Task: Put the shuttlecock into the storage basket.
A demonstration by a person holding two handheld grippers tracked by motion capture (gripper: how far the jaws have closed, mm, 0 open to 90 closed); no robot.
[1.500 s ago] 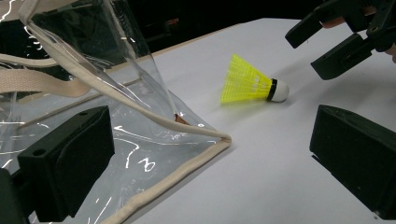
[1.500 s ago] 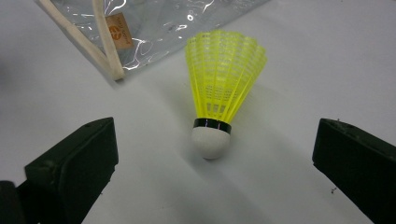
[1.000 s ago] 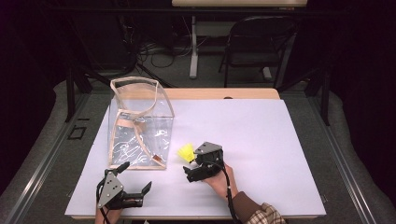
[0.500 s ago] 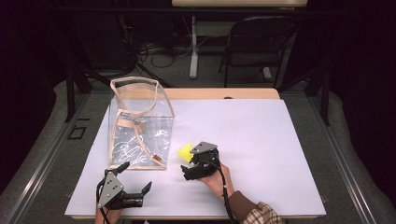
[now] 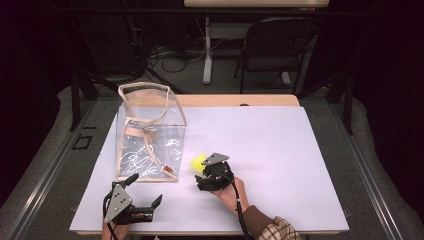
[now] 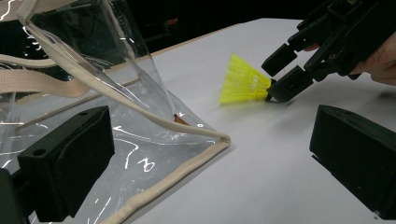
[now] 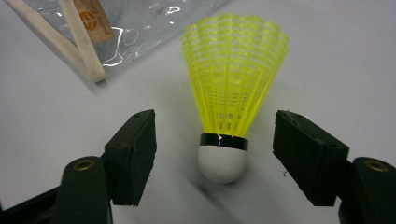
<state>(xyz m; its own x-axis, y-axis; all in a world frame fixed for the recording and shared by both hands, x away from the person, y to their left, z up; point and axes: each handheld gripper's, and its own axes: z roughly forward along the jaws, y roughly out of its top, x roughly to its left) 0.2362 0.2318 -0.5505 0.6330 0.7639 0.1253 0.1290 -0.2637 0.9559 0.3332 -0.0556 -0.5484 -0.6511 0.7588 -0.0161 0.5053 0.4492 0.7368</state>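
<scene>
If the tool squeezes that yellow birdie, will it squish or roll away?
The birdie probably weighs almost nothing: its skirt is thin open mesh, which would likely bend if squeezed. The rounded white tip looks firmer, so gripping there seems safer. Lying on its side, it might roll in a curve if nudged.

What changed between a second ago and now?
The right gripper has just been closing its jaws around the shuttlecock, whose cork end lies between them; the pads don't touch it yet. The left gripper, bag and shuttlecock stayed put.
</scene>
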